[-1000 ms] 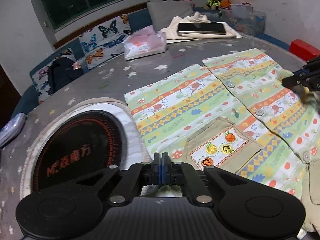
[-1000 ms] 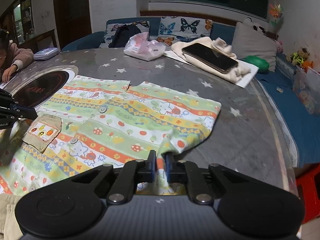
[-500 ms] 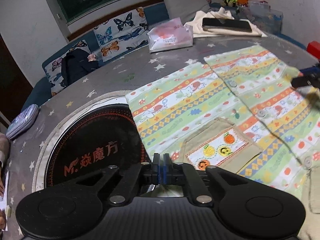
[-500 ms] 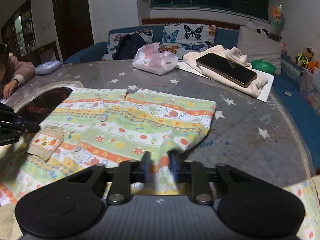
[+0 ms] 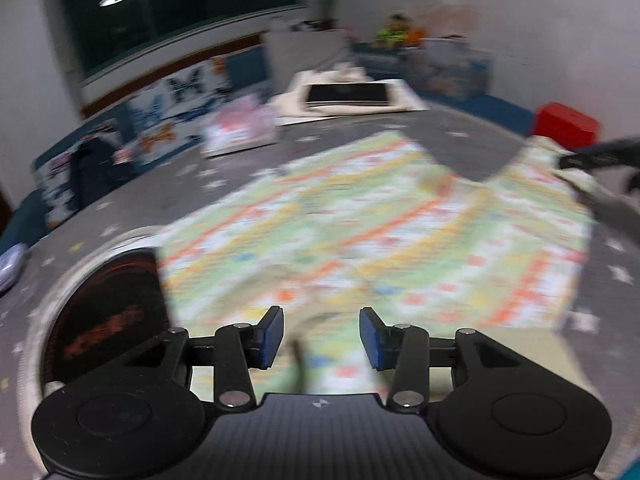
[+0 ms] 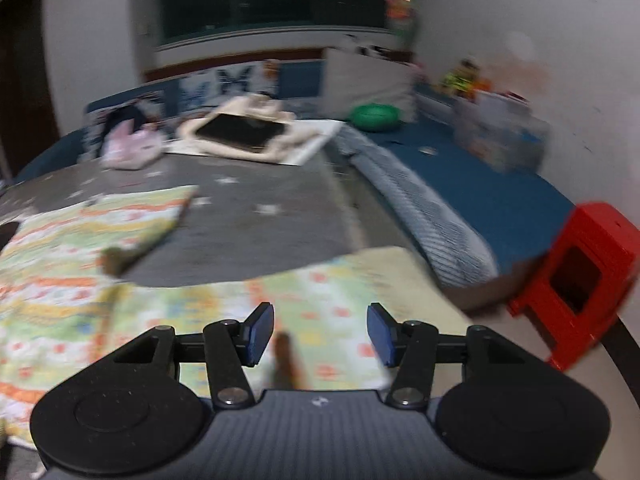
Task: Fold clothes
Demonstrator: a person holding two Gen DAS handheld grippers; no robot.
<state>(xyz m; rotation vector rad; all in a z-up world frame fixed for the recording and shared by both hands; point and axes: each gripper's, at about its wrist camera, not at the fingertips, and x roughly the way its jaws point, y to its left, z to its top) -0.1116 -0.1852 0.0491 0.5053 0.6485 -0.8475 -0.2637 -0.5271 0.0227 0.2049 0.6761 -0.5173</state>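
A child's patterned shirt (image 5: 372, 240) in green, orange and white lies spread on the grey star-print table; both views are blurred by motion. My left gripper (image 5: 322, 338) is open and empty just above the shirt's near edge. My right gripper (image 6: 320, 334) is open and empty over the shirt's right part (image 6: 280, 300), near the table's right edge. The right gripper also shows at the far right of the left wrist view (image 5: 596, 156).
A round black cooktop (image 5: 108, 320) is set into the table at left. A pink tissue pack (image 5: 240, 132) and a phone on folded cream cloth (image 5: 348, 94) lie at the back. A red stool (image 6: 580, 276) stands beside the blue sofa (image 6: 480, 184) on the right.
Both grippers have opened and let go of the shirt. The shirt now lies with more of it spread out, a part reaching right. Both cameras swung quickly, blurring the views.
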